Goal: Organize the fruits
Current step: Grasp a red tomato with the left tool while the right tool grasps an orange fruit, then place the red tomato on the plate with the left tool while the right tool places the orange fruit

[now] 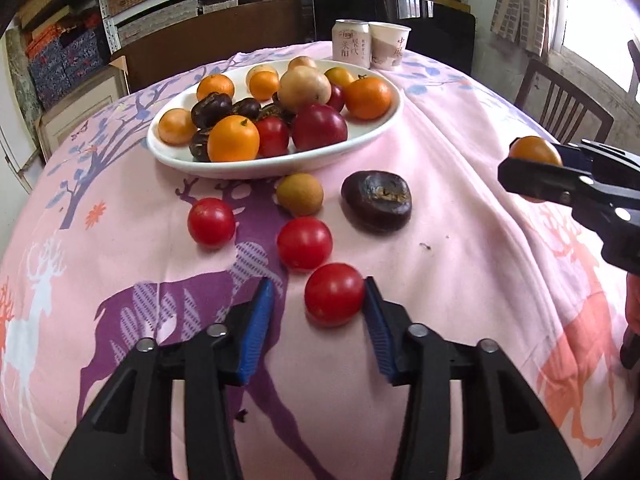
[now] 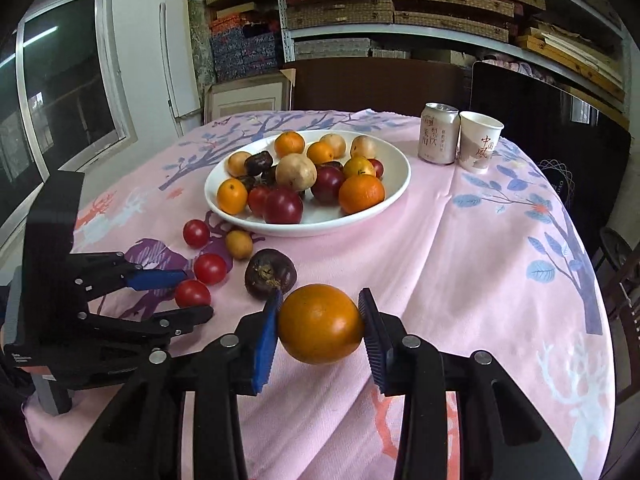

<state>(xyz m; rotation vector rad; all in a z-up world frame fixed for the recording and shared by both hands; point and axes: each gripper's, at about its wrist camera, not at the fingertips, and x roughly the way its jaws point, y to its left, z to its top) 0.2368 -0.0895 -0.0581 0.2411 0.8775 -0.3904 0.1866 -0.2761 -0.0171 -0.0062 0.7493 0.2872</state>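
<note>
Gripping orange (image 2: 320, 323), right tool (image 2: 320, 330); cup (image 2: 479, 145) reads 中国风

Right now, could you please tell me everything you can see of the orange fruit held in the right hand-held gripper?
The orange fruit is round, smooth and glossy, a deep orange shading browner underneath, with a small dimple on top. The right hand-held gripper clamps it between its two ribbed blue pads, one on each side. It appears lifted above the pink tablecloth, short of the white bowl. Nothing else touches it.
</note>
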